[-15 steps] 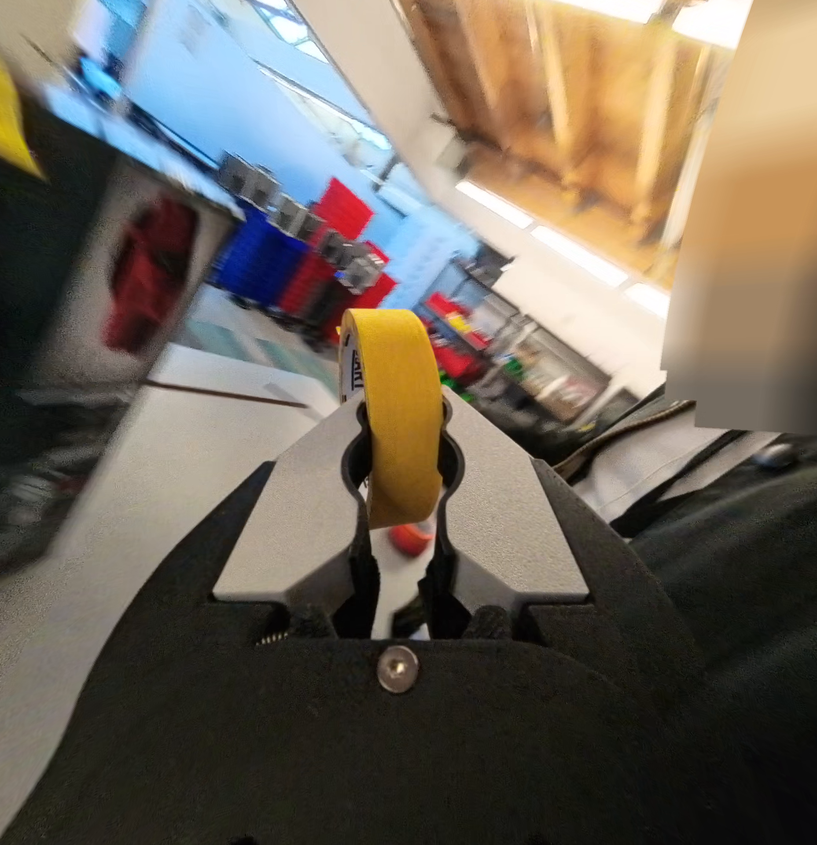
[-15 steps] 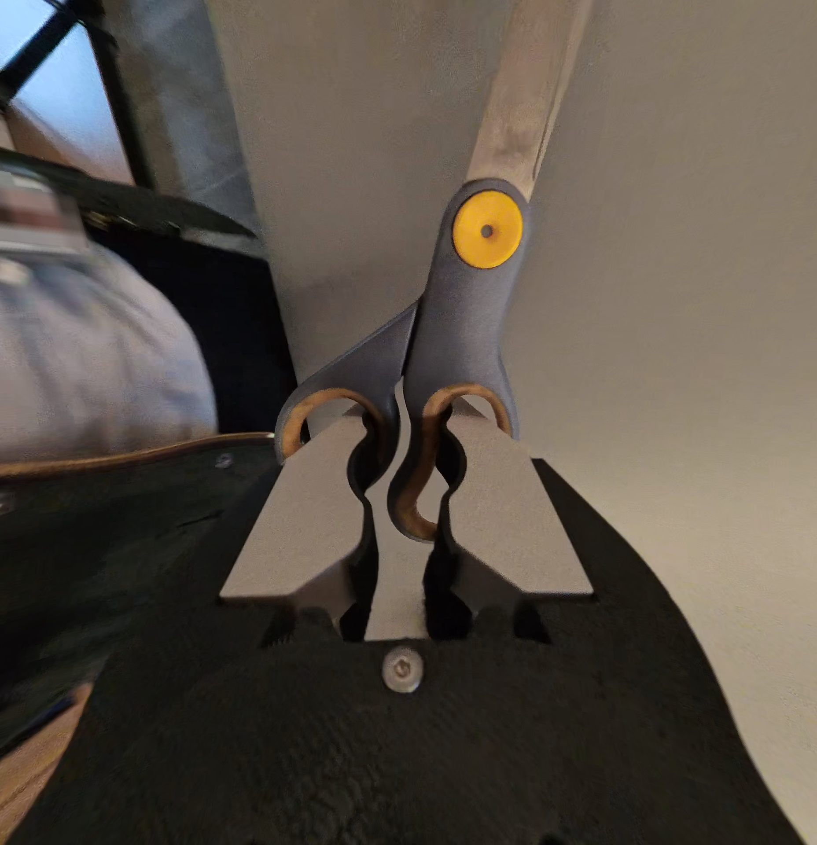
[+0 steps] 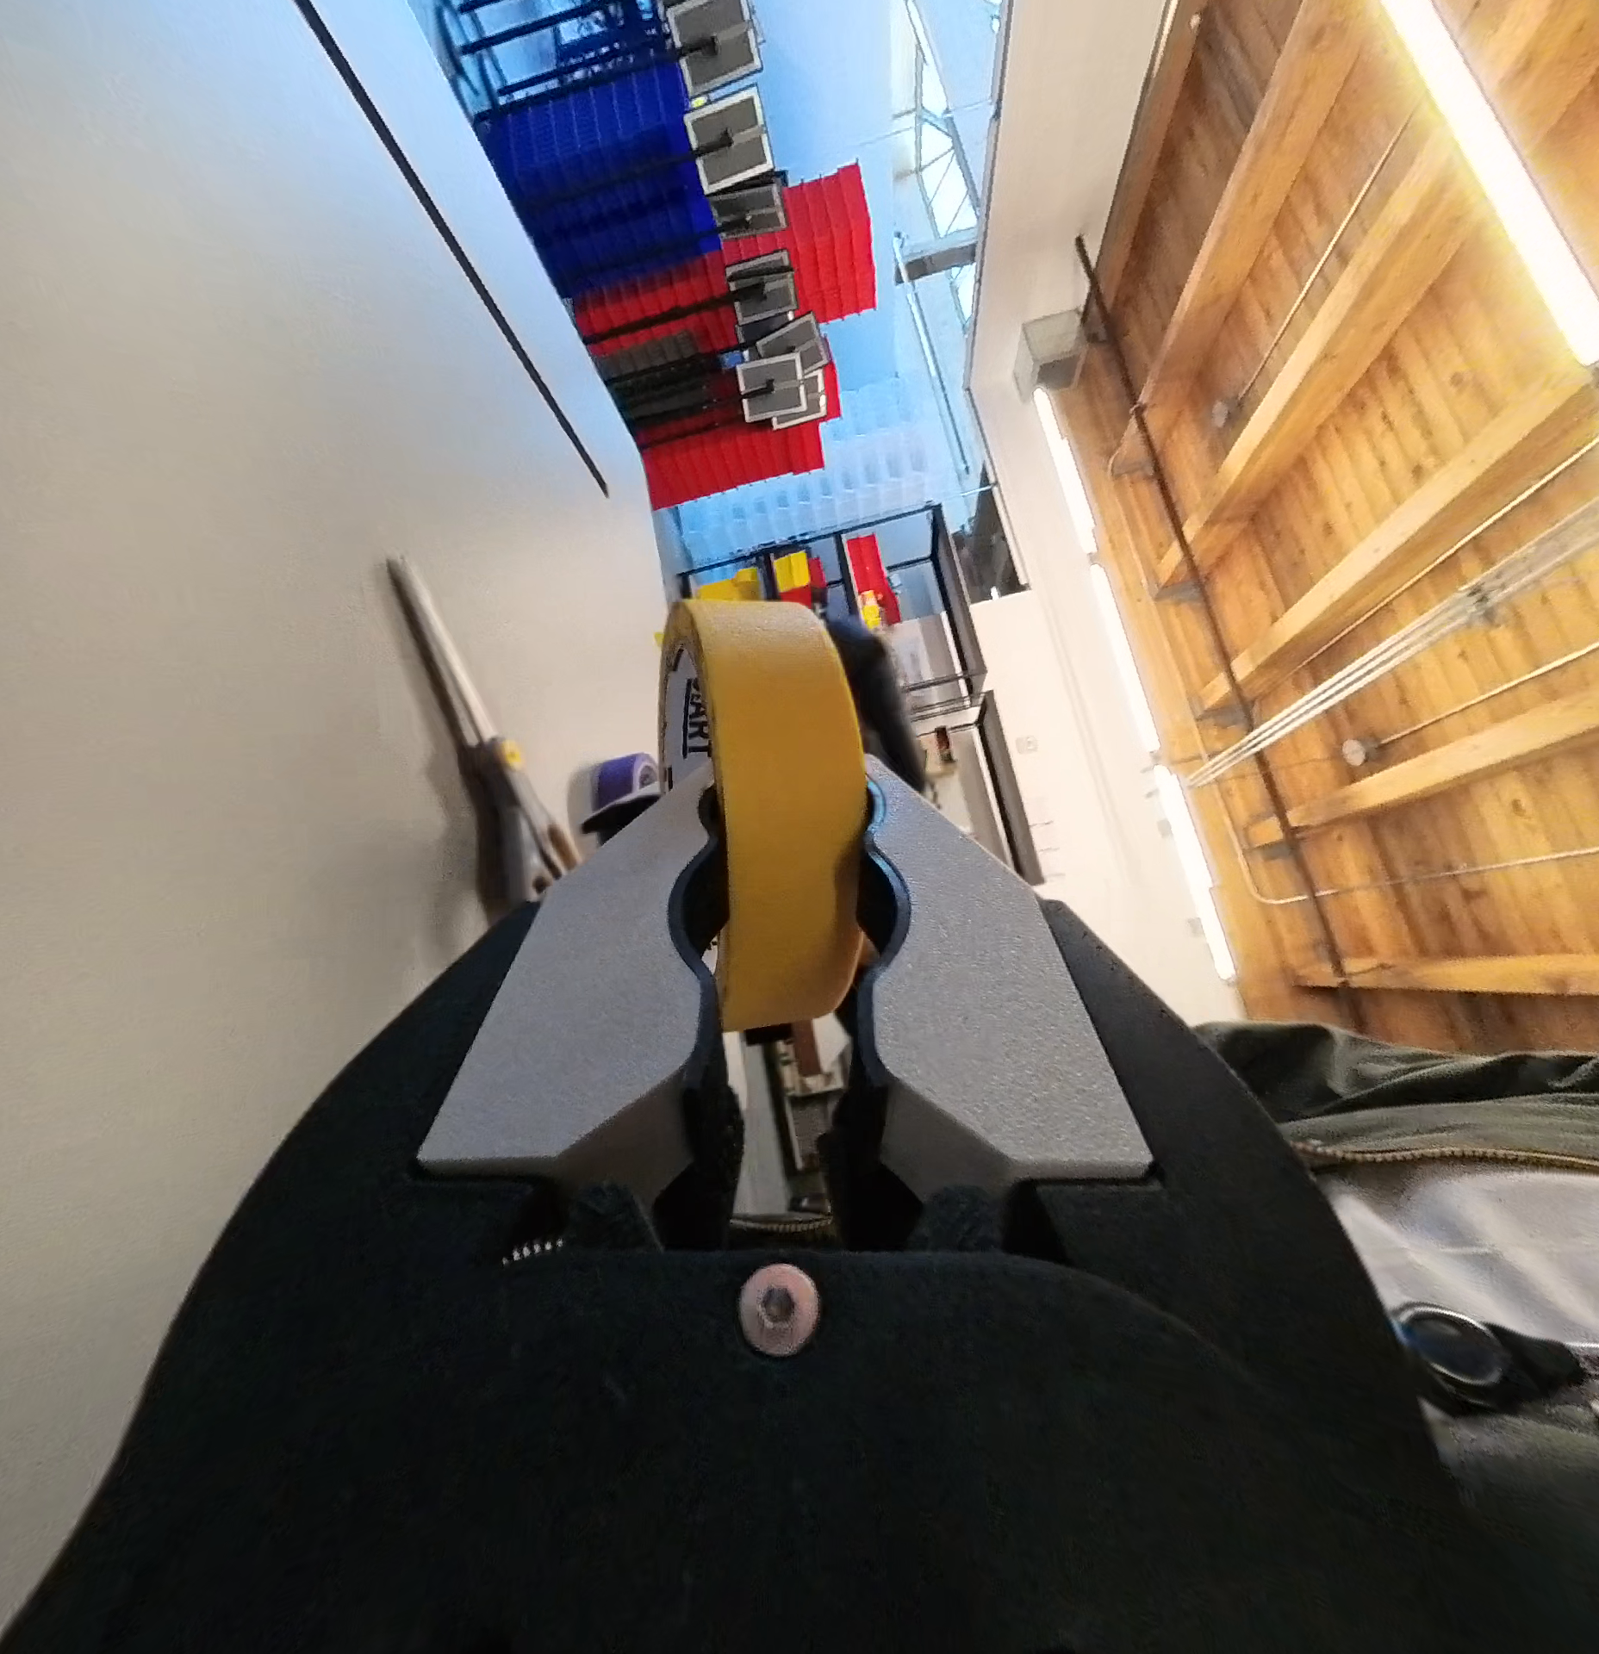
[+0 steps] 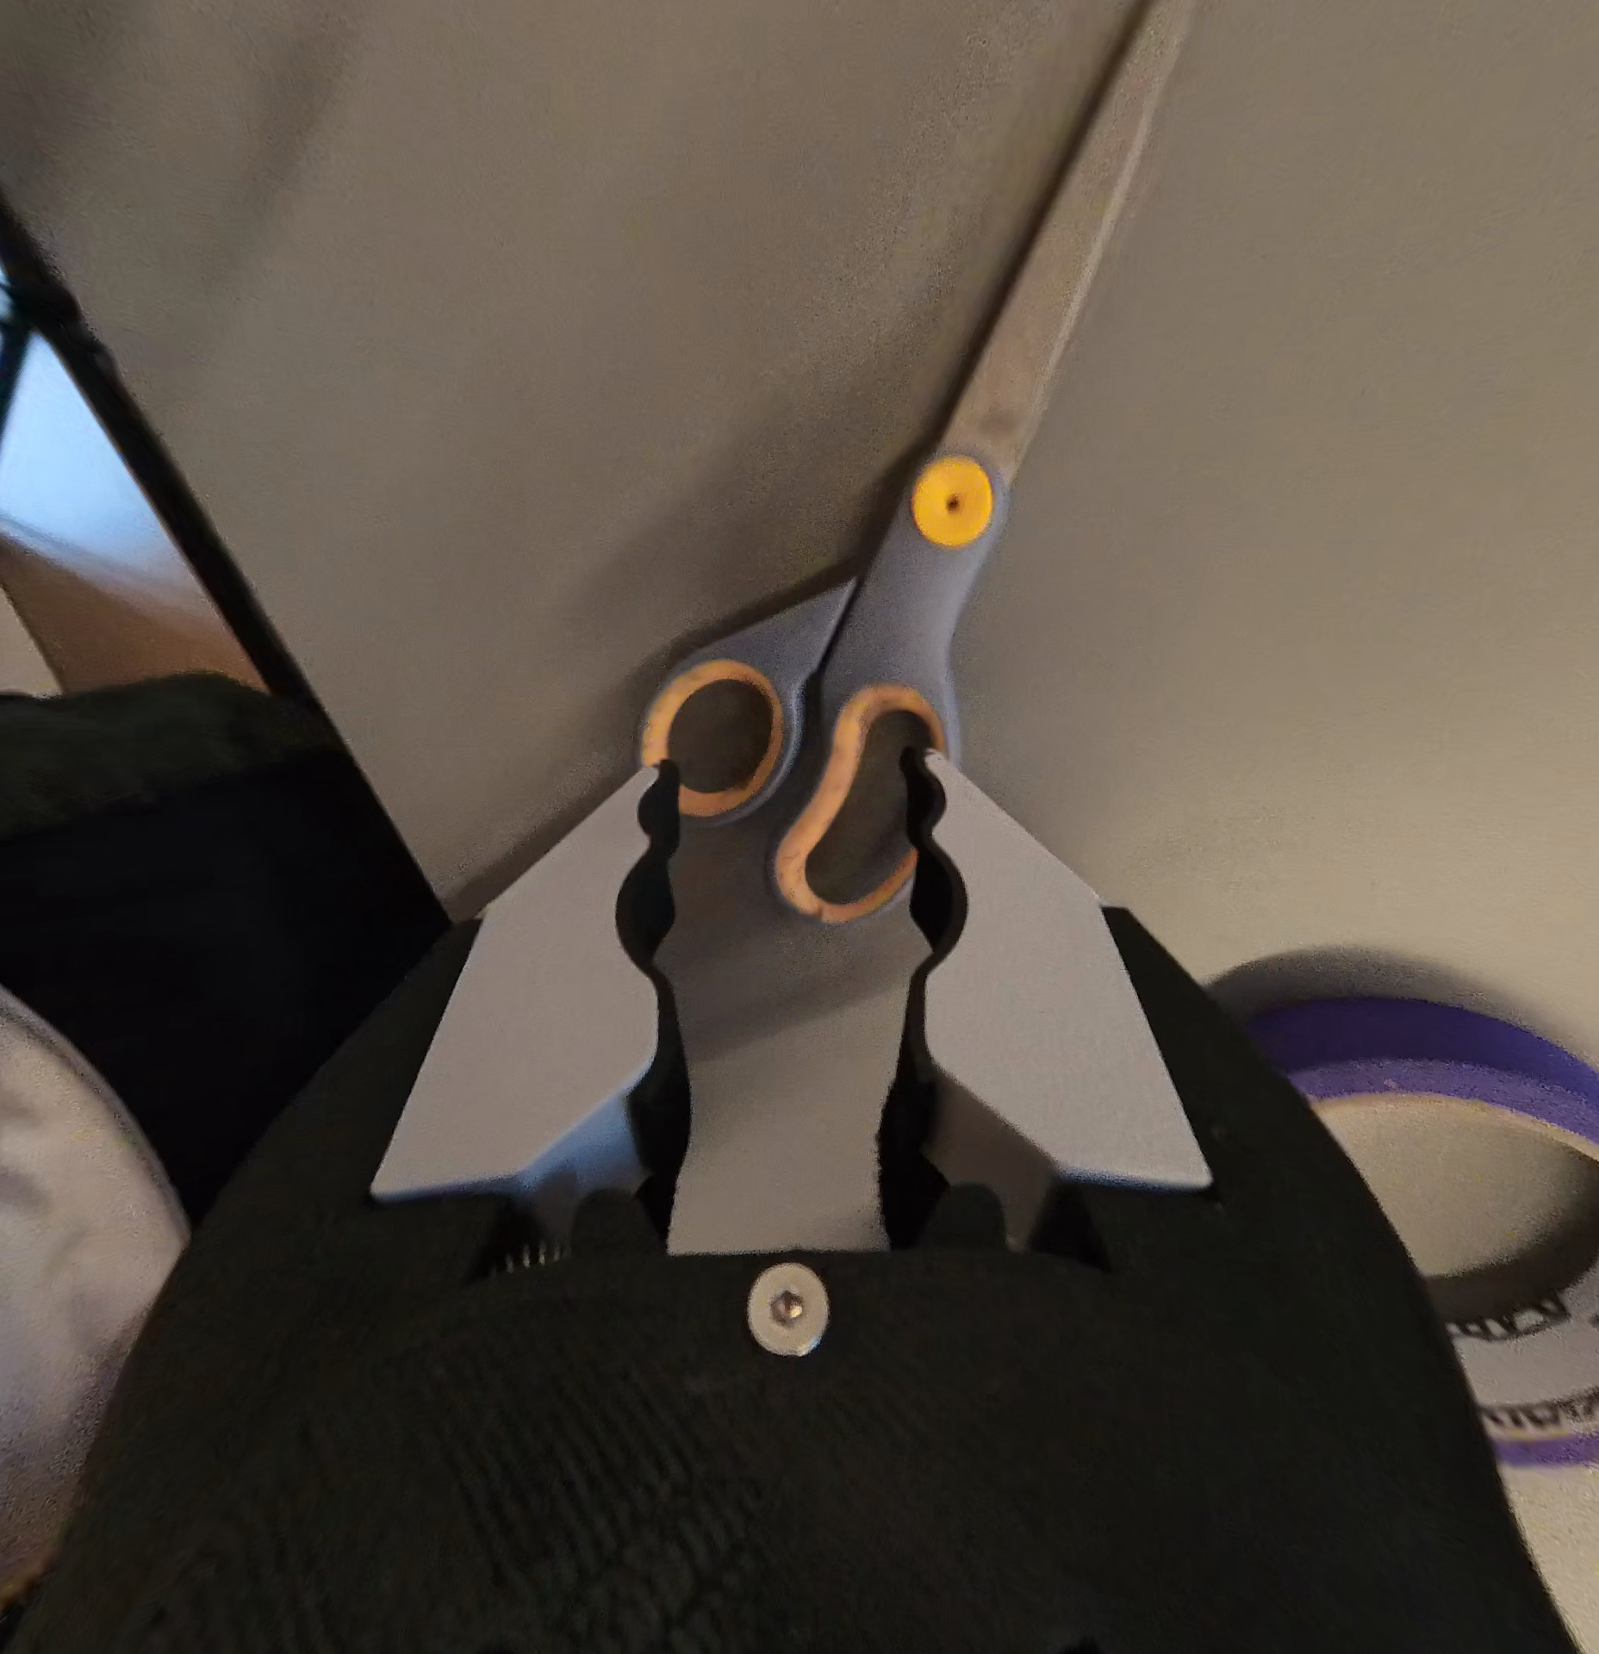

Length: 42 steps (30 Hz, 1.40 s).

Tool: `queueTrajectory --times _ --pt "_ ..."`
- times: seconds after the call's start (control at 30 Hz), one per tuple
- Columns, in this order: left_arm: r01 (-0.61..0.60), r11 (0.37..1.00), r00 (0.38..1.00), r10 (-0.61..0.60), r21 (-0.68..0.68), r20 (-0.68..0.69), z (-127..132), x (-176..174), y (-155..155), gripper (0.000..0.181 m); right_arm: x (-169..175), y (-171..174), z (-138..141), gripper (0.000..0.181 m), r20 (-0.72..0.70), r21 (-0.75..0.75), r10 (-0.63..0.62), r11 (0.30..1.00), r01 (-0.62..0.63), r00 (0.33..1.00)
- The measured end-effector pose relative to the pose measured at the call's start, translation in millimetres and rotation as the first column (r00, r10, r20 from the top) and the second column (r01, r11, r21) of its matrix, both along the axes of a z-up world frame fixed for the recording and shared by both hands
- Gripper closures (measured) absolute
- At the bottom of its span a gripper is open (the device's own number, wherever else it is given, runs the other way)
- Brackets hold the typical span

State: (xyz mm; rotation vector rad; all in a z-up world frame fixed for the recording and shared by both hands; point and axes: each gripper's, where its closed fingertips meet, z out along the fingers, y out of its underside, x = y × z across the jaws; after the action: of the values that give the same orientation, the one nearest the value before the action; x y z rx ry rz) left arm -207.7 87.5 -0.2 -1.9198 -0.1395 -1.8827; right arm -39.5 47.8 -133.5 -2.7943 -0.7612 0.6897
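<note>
Yellow tape roll (image 3: 782,832) clamped in left gripper (image 3: 785,805); right gripper (image 4: 787,770) gapes by scissors (image 4: 867,689)

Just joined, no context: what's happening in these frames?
A person works two handheld grippers. The left gripper has its jaws shut on a yellow tape roll, held up off the white table. The right gripper has its jaws open, tips at the handles of the scissors lying flat on the table. A purple tape roll sits beside it.

You are working at a pale bench (image 3: 196,537) under a timber ceiling (image 3: 1315,447) where strip lights (image 3: 1494,170) are glowing, with racks of blue (image 3: 599,161) and red bins (image 3: 733,447) standing beyond the far edge.
</note>
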Motion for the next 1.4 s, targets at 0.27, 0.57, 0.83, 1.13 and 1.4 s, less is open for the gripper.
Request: queueTrajectory --times 0.27,0.57,0.83,1.13,1.4 --pt "-0.056 0.991 0.998 0.055 0.12 0.014 28.9 53.8 -20.6 0.159 -84.0 35.7 111.3 0.132 -0.329 0.283 0.01 0.955 0.088 0.944" --pt "-0.17 0.98 0.945 0.191 0.102 -0.266 -7.6 -4.7 -30.0 0.139 -101.9 49.8 63.2 0.173 -0.189 0.268 0.107 0.962 -0.054 0.976" --pt "-0.205 0.832 0.656 0.508 0.516 -0.559 85.4 -221.0 16.4 0.124 -90.0 82.5 1.4 0.172 0.168 0.243 0.2 0.94 -0.237 0.965" --pt "0.399 0.573 0.498 0.52 0.716 -0.694 249.9 -308.6 122.7 0.123 -85.6 70.6 23.4 0.151 0.071 0.289 0.04 0.956 -0.059 0.997" --pt "0.931 0.154 0.216 0.499 0.331 -0.839 226.6 -289.3 204.4 0.133 -191.6 133.7 252.7 0.15 -0.179 0.74 0.05 0.666 0.1 0.983"
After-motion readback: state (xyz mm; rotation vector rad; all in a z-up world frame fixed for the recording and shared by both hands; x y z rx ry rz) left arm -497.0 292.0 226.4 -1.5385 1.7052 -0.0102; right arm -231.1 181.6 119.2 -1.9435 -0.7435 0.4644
